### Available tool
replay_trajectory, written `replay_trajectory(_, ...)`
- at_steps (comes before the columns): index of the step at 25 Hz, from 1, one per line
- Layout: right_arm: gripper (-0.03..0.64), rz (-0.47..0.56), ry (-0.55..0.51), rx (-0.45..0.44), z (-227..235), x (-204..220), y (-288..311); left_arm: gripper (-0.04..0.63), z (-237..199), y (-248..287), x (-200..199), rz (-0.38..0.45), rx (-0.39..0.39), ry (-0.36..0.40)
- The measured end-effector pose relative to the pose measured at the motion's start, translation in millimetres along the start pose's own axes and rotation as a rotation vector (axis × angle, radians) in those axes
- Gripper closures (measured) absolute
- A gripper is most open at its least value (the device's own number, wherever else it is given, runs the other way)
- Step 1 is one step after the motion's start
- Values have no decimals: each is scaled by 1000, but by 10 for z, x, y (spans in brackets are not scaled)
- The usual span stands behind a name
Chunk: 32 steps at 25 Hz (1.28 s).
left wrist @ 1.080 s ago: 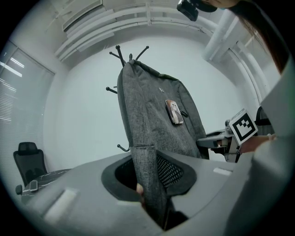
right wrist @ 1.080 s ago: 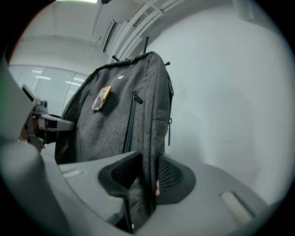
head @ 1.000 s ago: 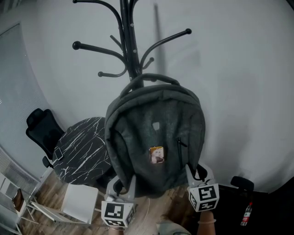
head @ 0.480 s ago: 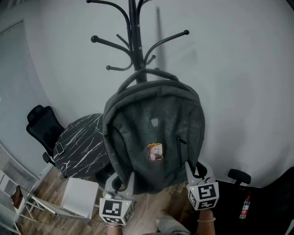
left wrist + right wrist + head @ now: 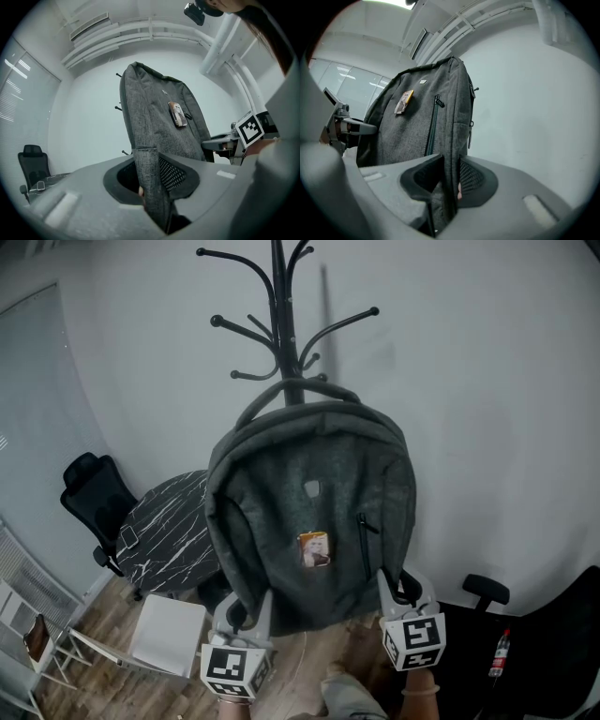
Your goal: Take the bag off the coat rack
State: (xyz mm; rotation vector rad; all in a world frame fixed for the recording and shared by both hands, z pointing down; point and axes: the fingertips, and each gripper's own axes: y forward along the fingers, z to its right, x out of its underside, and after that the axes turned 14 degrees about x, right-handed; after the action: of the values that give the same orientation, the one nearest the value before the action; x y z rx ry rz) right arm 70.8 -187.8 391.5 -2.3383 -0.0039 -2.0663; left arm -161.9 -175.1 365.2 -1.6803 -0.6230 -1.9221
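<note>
A grey backpack [image 5: 309, 512] with a small picture tag hangs upright in front of the black coat rack [image 5: 281, 296]. Its top handle [image 5: 295, 390] loops across the rack's pole just below the lowest hooks; whether it rests on a hook I cannot tell. My left gripper [image 5: 246, 610] is shut on the bag's lower left edge, and a grey fabric strip [image 5: 149, 187] sits pinched between its jaws. My right gripper [image 5: 398, 589] is shut on the lower right edge, where the bag's side seam [image 5: 447, 187] runs down between its jaws.
A round black marble-pattern table [image 5: 169, 531] stands at the left behind the bag, with a black office chair [image 5: 94, 502] beside it. A white seat [image 5: 169, 634] is below them. At the right are a black chair arm [image 5: 483, 592] and a red bottle [image 5: 499, 652]. A white wall is behind.
The rack and the table have drifted to the right in the head view, and the bag's top sits slightly higher. Both grippers keep their hold on the bag's lower corners.
</note>
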Motion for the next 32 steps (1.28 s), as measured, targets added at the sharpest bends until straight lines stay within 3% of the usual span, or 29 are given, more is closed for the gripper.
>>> replay_trajectory(16,523,9,5,52,-3,-231,-855,506,404,-598,-292,36,49,24)
replay_trajectory(32,528,32,-23,41,34,-345,-950,506,479,-666,-381,62,36,13)
